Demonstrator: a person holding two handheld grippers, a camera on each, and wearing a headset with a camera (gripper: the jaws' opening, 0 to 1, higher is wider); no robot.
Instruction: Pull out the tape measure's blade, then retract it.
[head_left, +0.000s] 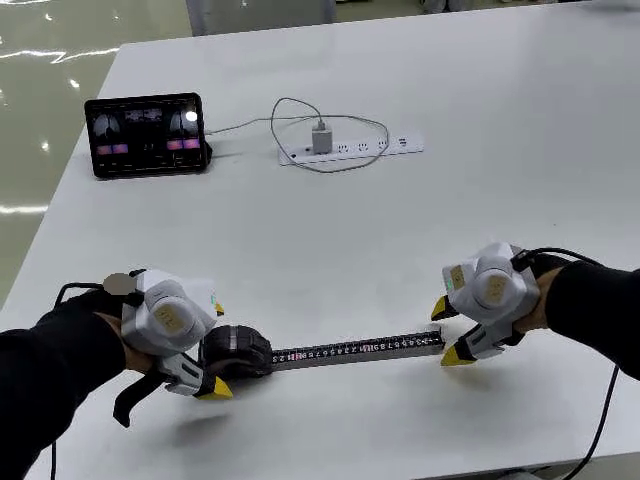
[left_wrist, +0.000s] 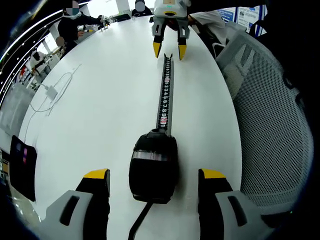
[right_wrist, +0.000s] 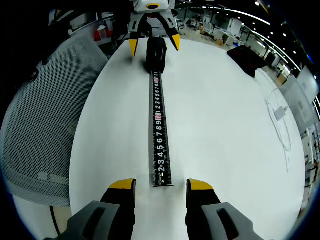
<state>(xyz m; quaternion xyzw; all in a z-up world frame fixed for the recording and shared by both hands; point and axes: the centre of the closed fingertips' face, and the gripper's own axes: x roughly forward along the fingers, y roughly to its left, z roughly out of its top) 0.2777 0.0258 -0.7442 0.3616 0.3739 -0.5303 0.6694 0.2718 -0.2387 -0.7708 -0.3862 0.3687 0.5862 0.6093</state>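
The left gripper (left_wrist: 155, 175) is seen with its jaws spread wide, one on each side of the tape measure case (left_wrist: 153, 167). A gap is visible at both sides, so nothing is clamped. The black case is laid on the white table (head_left: 330, 240) at the near edge, with a dark strap trailing back from it towards the hand. From the case the blade (right_wrist: 159, 135) is drawn out flat along the table surface, numbers upward, towards the right gripper (right_wrist: 161, 184). That gripper's jaws are likewise parted. The blade's end lies between the yellow tips, and appears clear of both, though contact underneath cannot be judged. In the head view both grippers are held low over the table by black-sleeved arms. Farther back on the table, well apart from the work, a tablet (head_left: 148, 133) stands upright, with a power strip (head_left: 350, 148) beside it carrying a charger (head_left: 322, 136) and a looped cable (head_left: 300, 110). A mesh chair (left_wrist: 270, 110) is noted beside the table edge.
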